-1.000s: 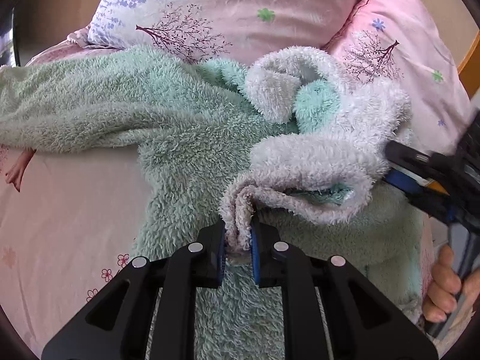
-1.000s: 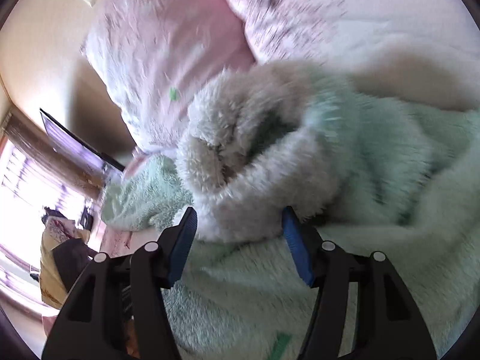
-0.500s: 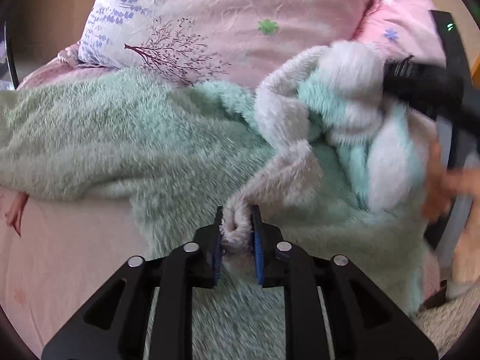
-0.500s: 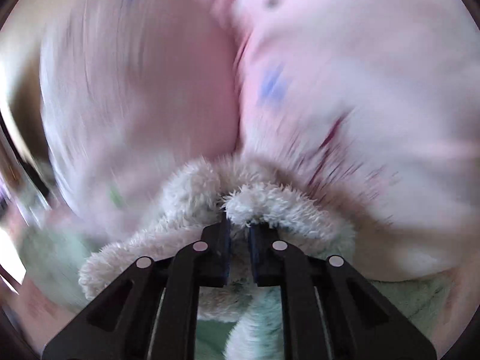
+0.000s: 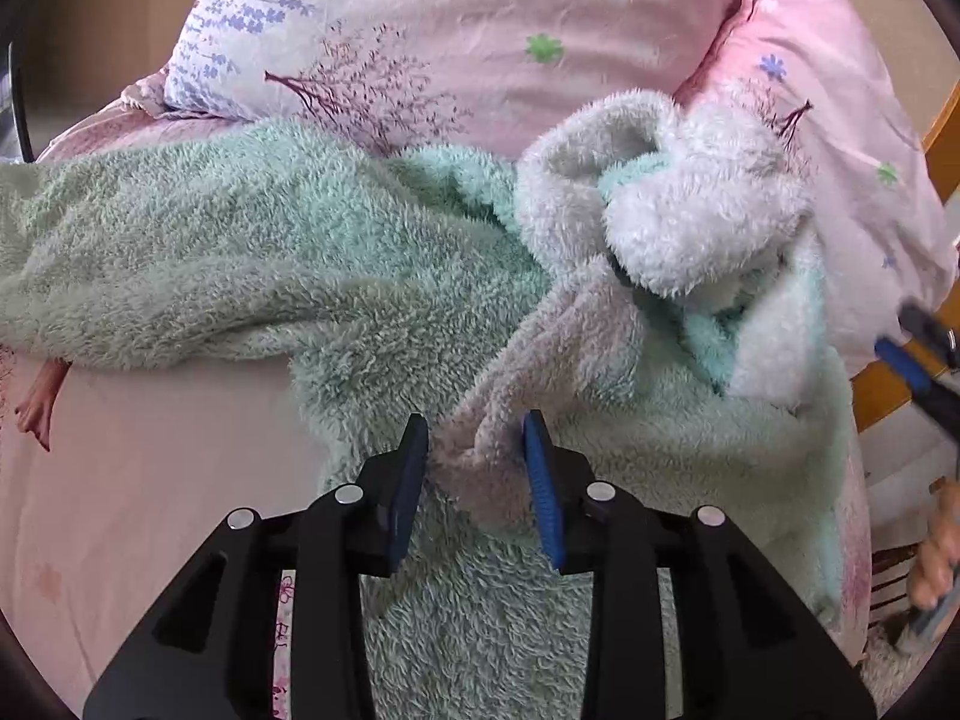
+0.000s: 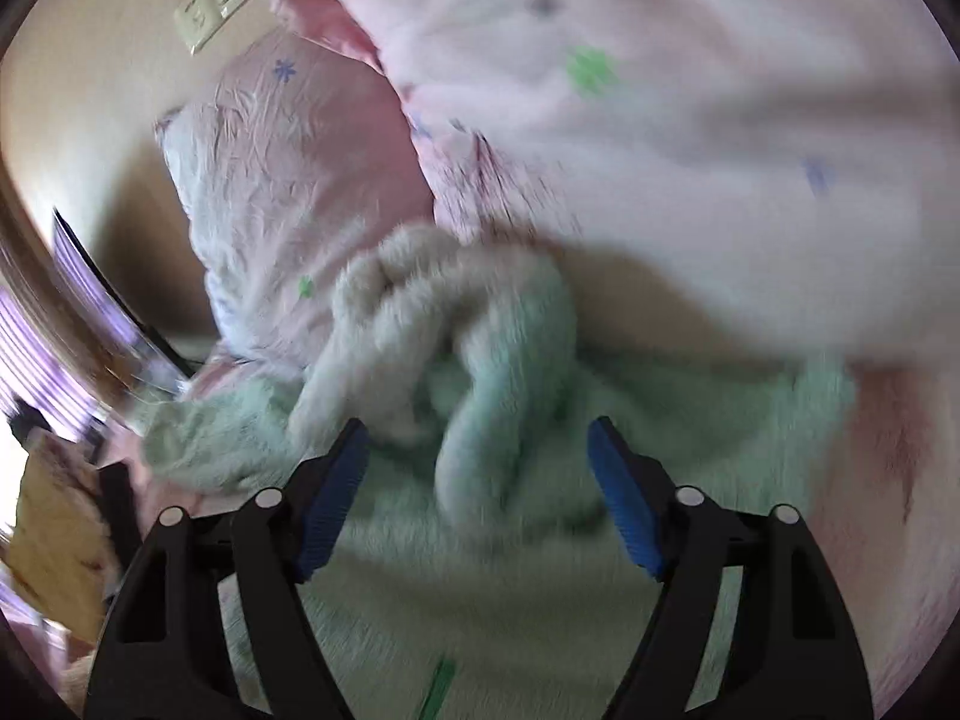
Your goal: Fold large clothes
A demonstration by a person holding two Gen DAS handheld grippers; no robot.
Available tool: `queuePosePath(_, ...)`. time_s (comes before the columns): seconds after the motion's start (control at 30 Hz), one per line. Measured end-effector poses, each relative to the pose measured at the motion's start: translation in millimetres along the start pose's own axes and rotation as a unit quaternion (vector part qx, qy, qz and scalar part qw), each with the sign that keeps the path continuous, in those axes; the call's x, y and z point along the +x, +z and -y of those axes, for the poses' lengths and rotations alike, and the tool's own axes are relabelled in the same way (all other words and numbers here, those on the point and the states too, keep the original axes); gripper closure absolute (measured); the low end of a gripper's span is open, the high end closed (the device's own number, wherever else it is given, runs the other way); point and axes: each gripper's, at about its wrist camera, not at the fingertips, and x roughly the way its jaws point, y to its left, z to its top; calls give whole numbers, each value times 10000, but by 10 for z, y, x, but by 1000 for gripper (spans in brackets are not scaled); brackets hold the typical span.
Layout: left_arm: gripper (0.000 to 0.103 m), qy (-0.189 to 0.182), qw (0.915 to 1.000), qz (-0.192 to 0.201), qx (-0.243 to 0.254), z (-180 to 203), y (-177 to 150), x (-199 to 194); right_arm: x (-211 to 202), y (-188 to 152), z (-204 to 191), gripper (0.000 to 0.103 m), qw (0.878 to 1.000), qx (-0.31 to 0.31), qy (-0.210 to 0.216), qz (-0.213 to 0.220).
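- Left wrist view: the left tool (image 5: 477, 468) has its jaws opening, and a twisted grey-white strand of the fleece garment (image 5: 252, 246) lies between the blue pads; the left pad touches the pile, the right pad stands just clear, so the grip reads as let go.
- Right wrist view: the right tool (image 6: 477, 480) also has its jaws opening, wide apart and above the cloth, with nothing pressed between them. The picture is blurred.
- Outward from both tools, the mint-green garment lies on the bed (image 5: 120, 480), its long body stretched toward the left of the left view, and its pale lining bunched into a knot-like lump (image 5: 690, 222) against the pink pillows (image 5: 480, 30).
- Progress, as I judge it: one part has been gathered toward the middle, but no flat, squared fold shows. The lump needs smoothing, the long stretch on the left needs bringing over, and the bundle is far from neat.
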Motion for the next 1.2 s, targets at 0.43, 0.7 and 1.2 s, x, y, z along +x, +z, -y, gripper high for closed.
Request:
queuePosePath(0.43,70,-35,9999,74,-64,-156,-265,-269,1688,-106,-1094,63,9782,-1503,-732,-1232)
queuePosePath(0.7,70,-80,9983,440,-364,-598,-378,-739,1469,6,-1466,98,9919,-1226,-164,-284)
queuePosePath(1.2,70,-535,9972,503,109,-457,-471,-801,300,-387,-388,43,9967,487,648,-71)
